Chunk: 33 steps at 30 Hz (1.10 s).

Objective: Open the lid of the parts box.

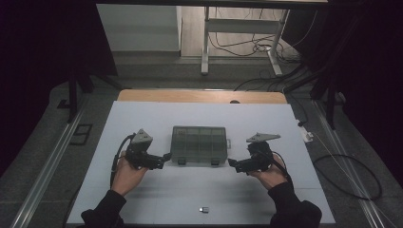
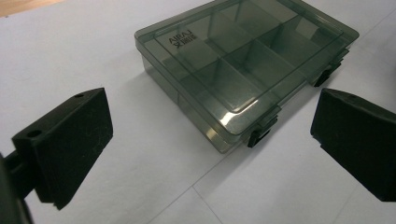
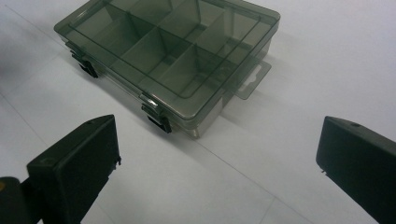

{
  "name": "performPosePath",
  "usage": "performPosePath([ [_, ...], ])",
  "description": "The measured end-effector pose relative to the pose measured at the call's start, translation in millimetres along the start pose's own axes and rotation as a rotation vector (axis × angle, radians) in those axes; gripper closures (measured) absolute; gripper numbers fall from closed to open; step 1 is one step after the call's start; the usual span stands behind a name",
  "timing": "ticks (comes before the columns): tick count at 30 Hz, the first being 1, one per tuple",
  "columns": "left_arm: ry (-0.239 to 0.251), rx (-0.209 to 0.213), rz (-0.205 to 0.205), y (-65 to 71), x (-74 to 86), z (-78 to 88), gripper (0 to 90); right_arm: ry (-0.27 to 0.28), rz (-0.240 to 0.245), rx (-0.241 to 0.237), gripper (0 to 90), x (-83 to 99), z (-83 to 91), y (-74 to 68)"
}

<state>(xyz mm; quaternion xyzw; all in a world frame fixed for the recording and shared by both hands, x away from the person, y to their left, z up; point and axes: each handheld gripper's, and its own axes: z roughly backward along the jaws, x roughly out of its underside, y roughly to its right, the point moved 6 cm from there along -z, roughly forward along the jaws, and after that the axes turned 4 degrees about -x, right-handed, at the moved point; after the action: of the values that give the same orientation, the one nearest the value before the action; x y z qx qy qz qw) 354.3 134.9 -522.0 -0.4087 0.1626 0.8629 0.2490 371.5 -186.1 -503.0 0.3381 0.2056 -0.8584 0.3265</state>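
A smoky clear plastic organiser box [image 1: 198,145] with a shut lid and two black front latches lies in the middle of the white table. Inside it are several empty compartments. My left gripper [image 1: 165,156] is held just off the box's front left corner, its jaws wide apart and empty. In the left gripper view the box [image 2: 243,65] lies ahead, with a latch [image 2: 259,135] between the jaws. My right gripper [image 1: 231,163] hovers at the front right corner, also open. The right gripper view shows the box [image 3: 168,56] and its hang tab [image 3: 254,79].
A small dark object [image 1: 204,209] lies near the table's front edge. The white table sheet [image 1: 142,118] ends on a wooden edge [image 1: 199,96] at the back. Cables [image 1: 351,175] trail on the floor to the right, and a frame [image 1: 205,42] stands behind.
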Motion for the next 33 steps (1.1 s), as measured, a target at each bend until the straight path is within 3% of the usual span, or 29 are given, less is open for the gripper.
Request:
performPosePath([
  [8, -0.026, 0.014, -0.017, 2.0, -1.1, -11.2, 0.0, -0.03, 0.022, -0.011, 0.0, -3.2, -9.4, -3.3],
  [18, -0.02, 0.046, -0.029, 1.8, -0.2, -24.6, 0.0, -0.057, 0.054, 0.001, 0.4, -5.4, -21.4, -5.3],
  [25, -0.007, 0.057, -0.026, 3.3, 2.0, -28.4, 0.0, -0.056, 0.076, 0.0, 12.9, -1.8, -24.6, -6.7],
  [33, -0.017, 0.05, -0.024, 3.9, 6.7, -32.2, 0.0, -0.096, 0.084, -0.033, 38.7, 9.7, -30.2, -6.5],
])
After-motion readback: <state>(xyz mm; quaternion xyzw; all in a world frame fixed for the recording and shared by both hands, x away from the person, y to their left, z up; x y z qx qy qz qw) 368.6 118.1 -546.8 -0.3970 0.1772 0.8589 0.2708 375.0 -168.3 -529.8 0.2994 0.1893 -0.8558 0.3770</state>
